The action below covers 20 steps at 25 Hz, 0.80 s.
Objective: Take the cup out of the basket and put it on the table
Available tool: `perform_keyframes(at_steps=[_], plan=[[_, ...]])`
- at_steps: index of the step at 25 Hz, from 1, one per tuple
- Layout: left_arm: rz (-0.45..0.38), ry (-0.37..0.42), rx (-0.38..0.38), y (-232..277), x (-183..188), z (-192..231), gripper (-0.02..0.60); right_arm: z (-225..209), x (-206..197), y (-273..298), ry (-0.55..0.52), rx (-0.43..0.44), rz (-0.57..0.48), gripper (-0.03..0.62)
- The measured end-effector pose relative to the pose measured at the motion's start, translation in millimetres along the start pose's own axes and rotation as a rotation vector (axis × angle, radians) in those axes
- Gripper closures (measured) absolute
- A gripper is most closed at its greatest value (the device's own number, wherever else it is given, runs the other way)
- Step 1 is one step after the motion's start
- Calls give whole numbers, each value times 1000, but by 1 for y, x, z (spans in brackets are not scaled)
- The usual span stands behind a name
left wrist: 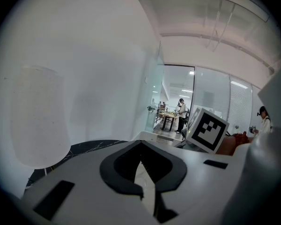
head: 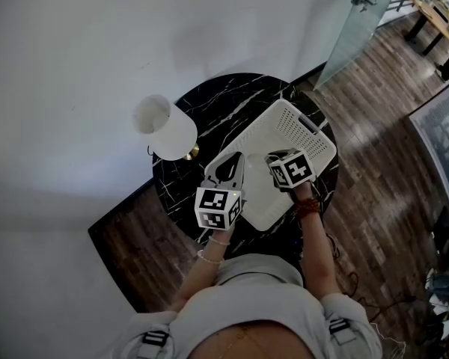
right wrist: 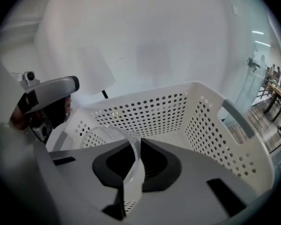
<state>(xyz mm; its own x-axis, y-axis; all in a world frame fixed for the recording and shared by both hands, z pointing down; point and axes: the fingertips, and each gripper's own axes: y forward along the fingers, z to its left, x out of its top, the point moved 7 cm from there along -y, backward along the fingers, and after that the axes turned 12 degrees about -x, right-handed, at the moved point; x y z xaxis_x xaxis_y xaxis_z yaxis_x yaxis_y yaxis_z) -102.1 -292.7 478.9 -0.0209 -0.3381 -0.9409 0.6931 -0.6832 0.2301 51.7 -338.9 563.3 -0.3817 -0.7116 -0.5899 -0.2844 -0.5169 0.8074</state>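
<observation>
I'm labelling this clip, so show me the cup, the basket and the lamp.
cup (right wrist: 132,165): right gripper view, clear wall between the jaws.
basket (right wrist: 215,125): right gripper view, perforated side wall.
lamp (head: 165,128): head view, white shade.

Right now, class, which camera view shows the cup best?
The right gripper view: the clear cup is pinched in the right gripper, basket behind. The head view hides it under that gripper; the left gripper view misses it.

the right gripper pinches the clear cup's rim inside the white perforated basket.
</observation>
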Motion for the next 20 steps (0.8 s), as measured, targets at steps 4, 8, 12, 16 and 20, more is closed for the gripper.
perform_keyframes(at_steps=[4, 8, 12, 16, 20], plan=[[-3, 4, -10, 0, 1, -3, 586, 2, 4, -17, 30, 12, -62, 563], [-6, 10, -22, 0, 2, -8, 586, 3, 7, -36, 66, 20, -118, 563], [-8, 15, -29, -2, 2, -13, 586, 3, 5, -53, 107, 12, -175, 563], [-12, 20, -33, -5, 3, -17, 586, 3, 3, -71, 141, 1, -229, 563], [-22, 26, -40, -9, 6, -25, 586, 3, 0, -94, 164, -18, -283, 563]])
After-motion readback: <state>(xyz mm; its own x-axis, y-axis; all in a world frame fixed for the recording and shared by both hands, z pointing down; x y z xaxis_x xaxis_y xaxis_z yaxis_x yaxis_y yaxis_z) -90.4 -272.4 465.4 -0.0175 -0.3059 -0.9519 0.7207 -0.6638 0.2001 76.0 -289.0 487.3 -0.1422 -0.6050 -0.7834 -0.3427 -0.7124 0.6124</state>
